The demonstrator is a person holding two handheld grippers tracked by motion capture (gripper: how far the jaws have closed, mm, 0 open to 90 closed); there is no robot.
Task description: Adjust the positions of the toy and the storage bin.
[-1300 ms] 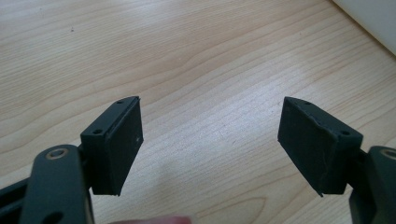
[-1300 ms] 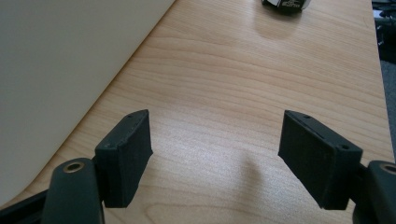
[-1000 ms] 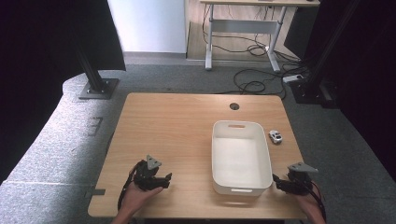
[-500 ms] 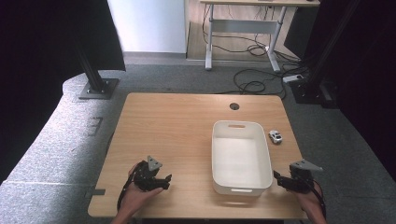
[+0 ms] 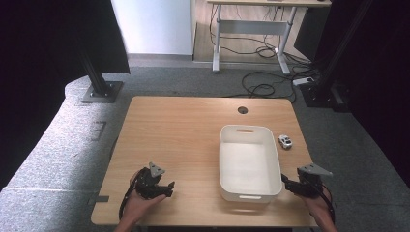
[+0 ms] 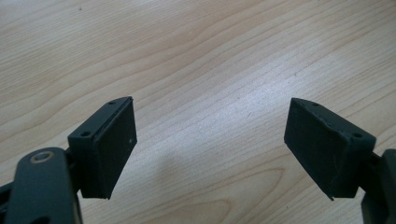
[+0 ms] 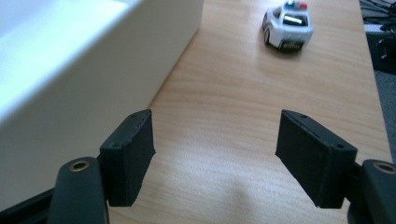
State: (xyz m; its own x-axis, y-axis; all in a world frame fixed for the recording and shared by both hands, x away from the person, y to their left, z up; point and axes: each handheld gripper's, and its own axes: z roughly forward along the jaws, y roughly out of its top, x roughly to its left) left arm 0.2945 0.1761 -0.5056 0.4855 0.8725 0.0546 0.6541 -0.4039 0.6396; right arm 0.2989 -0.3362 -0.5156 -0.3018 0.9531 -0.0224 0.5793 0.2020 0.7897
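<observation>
A small white toy police car stands on the wooden table to the right of a white plastic tub. My right gripper sits low at the tub's near right corner. It is open, its jaws have just been closing a little, and nothing is between them. In the right gripper view the car is well ahead of the right gripper, and the tub wall runs along the left. My left gripper rests near the table's front left, open over bare wood.
The tub looks empty inside. A round cable hole lies in the table beyond the tub. The table's right edge is close beside the car. Black stands, cables and a desk are on the floor behind.
The right gripper has shifted a little by the tub's near right corner. The left gripper has kept still.
</observation>
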